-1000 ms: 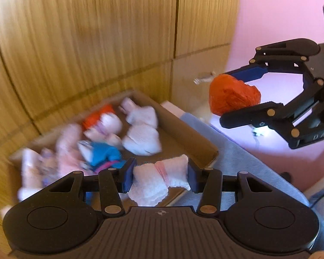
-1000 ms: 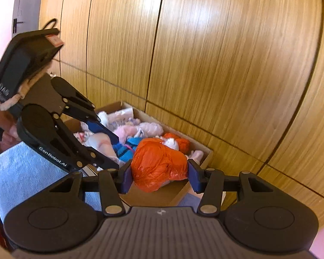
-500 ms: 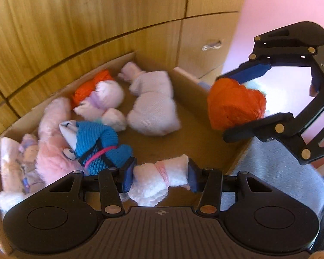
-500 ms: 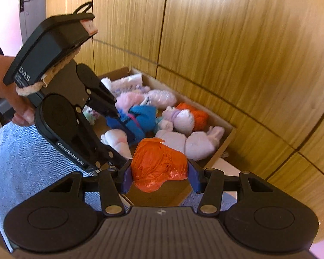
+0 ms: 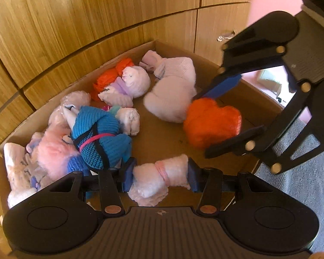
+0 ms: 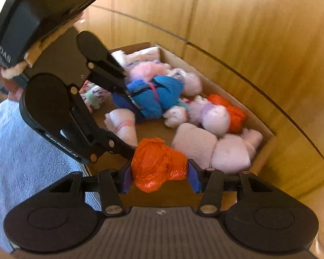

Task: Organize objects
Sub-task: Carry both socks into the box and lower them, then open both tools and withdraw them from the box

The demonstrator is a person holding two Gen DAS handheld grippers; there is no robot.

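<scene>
My left gripper is clamped on a small fluffy white rolled sock bundle with a pink band round its middle, the blue pads pressing both its ends, and I hold it over the near edge of the shallow brown cardboard box. My right gripper is likewise squeezed on a crumpled orange bundle of thin shiny fabric, which hangs inside the box toward its near right part. Deeper in the box lie the bundles already put away: a bright blue knitted roll tied with pink and black bands, two pale pink smooth rolls close to the far right corner, another orange roll against the far wall, and fuzzy pink and white ones along the left side. A bare patch of cardboard floor lies between them and my two loads. Behind the box stands a wooden panelled wall; a grey-blue towel lies just outside the box. I judge this to be the placing step: next, lower both bundles onto the bare patch and let go without nudging the neighbours.
</scene>
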